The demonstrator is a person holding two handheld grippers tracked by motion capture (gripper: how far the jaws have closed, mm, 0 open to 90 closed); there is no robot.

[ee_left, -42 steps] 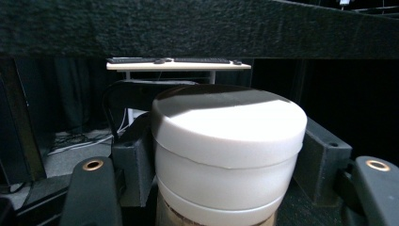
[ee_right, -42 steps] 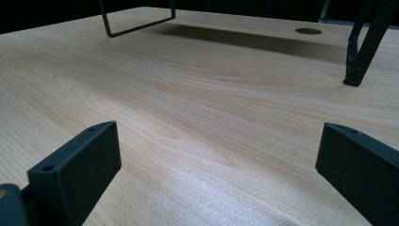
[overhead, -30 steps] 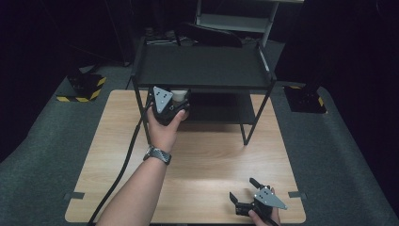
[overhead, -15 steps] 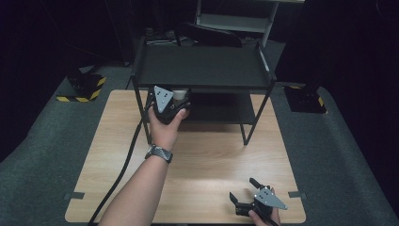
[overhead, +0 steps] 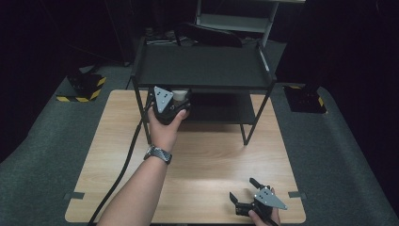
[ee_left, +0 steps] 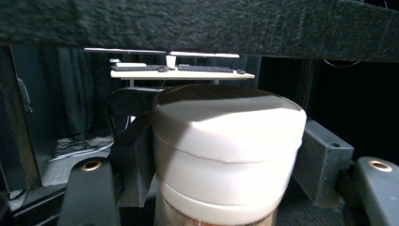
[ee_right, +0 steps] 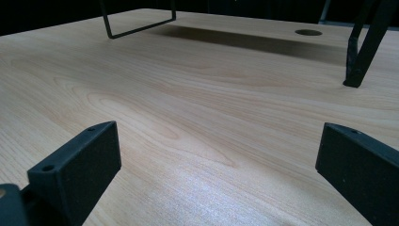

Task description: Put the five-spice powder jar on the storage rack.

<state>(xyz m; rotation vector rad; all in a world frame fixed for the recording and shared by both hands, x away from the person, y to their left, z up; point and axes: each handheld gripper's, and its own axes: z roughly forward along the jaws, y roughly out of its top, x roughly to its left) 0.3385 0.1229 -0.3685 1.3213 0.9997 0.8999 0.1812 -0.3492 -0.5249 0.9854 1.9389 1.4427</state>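
**High view: left gripper holds a jar at the shelf, right gripper rests wide at the table edge**

High view, from the left: a black cable [overhead: 123, 165] trails across the wooden table [overhead: 207, 160] toward the left gripper [overhead: 170, 101], gripped in the left hand [overhead: 164, 132], which wears a wristwatch [overhead: 157, 154]. The gripper sits at the front left corner of a black two-tier shelf [overhead: 200, 66] standing on the table, level with the gap under the top tier. A white-lidded jar [overhead: 180, 96] shows just past the gripper's grey plate.

Left gripper view: the jar [ee_left: 228, 150] stands upright between the black jaws, which press its sides just below the white lid; the dark underside of the top tier runs right above it. Below the lid the body looks clear with something brownish inside, too little of it visible to tell more.

Further right, at the table's near right edge, the right gripper [overhead: 247, 197] is held low in the right hand [overhead: 263, 217]. Right gripper view: its jaws stand wide apart with nothing between them, just bare wood, with the shelf's legs [ee_right: 362, 47] beyond.
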